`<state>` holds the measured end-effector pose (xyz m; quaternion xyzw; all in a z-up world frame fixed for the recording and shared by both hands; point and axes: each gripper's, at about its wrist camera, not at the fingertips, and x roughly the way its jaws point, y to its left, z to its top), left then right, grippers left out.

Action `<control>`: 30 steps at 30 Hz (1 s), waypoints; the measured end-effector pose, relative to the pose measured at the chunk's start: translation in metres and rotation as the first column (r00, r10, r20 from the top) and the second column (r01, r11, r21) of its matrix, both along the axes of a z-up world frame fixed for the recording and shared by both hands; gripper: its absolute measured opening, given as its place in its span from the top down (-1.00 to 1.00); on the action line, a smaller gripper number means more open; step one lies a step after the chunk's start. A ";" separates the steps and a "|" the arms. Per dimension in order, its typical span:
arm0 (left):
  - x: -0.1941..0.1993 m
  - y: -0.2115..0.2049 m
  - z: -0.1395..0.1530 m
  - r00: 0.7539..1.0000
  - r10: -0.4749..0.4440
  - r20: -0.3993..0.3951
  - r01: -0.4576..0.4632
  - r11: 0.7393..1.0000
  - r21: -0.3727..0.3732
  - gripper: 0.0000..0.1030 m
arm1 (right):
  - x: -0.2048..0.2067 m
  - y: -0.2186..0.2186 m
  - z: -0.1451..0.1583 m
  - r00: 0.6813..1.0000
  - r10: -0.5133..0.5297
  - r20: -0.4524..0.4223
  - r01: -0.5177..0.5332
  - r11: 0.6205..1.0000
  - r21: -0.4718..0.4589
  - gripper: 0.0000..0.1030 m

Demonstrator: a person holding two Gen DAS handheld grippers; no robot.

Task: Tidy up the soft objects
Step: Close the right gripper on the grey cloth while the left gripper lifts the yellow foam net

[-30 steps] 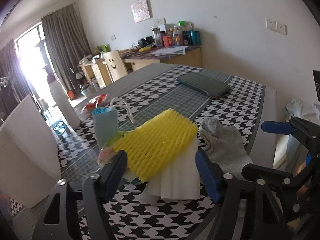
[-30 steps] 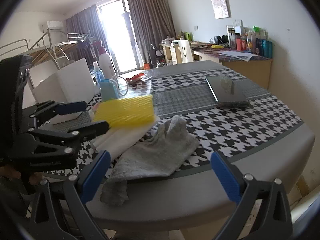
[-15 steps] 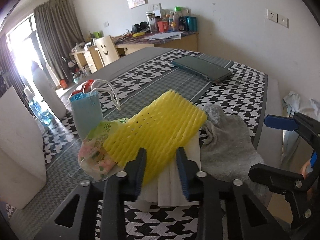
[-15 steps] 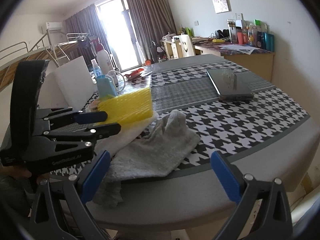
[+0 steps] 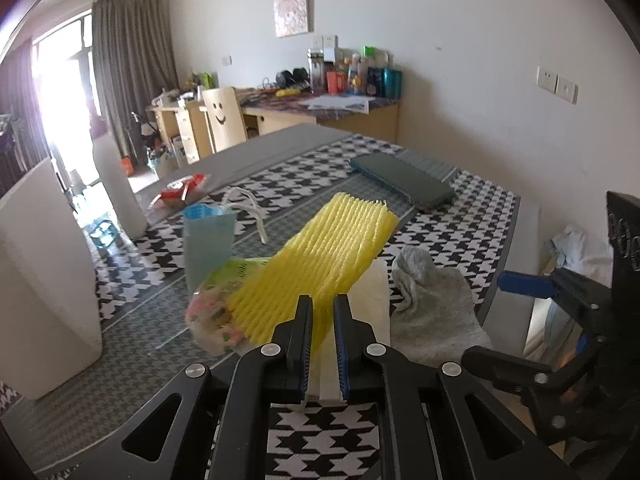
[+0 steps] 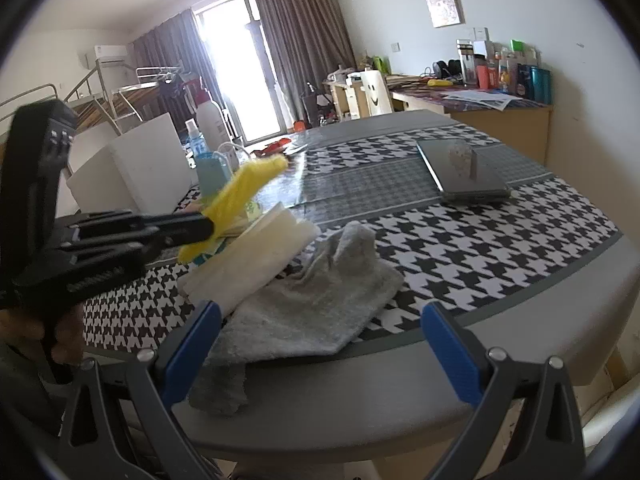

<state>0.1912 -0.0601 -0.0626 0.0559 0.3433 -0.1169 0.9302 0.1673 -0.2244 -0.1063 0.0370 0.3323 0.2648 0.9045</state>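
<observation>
My left gripper is shut on the near edge of a yellow foam net, which slants up off the table in the right wrist view. Under it lies a white foam sheet, with its edge showing to the right of the jaws. A crumpled grey sock lies beside the sheet near the table's front edge. My right gripper stands open just in front of the sock, touching nothing. A green and pink wipes packet lies to the left of the net.
A small blue bag with white handles stands behind the packet. A white box and a white bottle stand at the left. A dark flat case lies further back. The grey table rim curves close to my right gripper.
The left jaws closed from wide open onto the yellow net's near edge and raised it off the white sheet. The right gripper has stayed still and open.
</observation>
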 end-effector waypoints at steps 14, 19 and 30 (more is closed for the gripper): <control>-0.027 0.026 0.004 0.998 0.063 0.012 -0.062 0.995 -0.072 0.77 | -0.001 0.030 0.001 0.995 0.099 0.034 -0.095 0.990 -0.103 -0.61; -0.034 0.034 0.004 0.997 0.071 0.013 -0.069 0.992 -0.102 0.77 | 0.003 0.036 -0.007 0.993 0.116 -0.011 -0.117 0.982 -0.150 -0.11; -0.036 0.024 -0.004 1.000 0.021 -0.017 -0.022 0.994 -0.105 0.78 | 0.000 0.034 -0.010 0.997 0.079 -0.014 -0.080 0.975 -0.206 0.62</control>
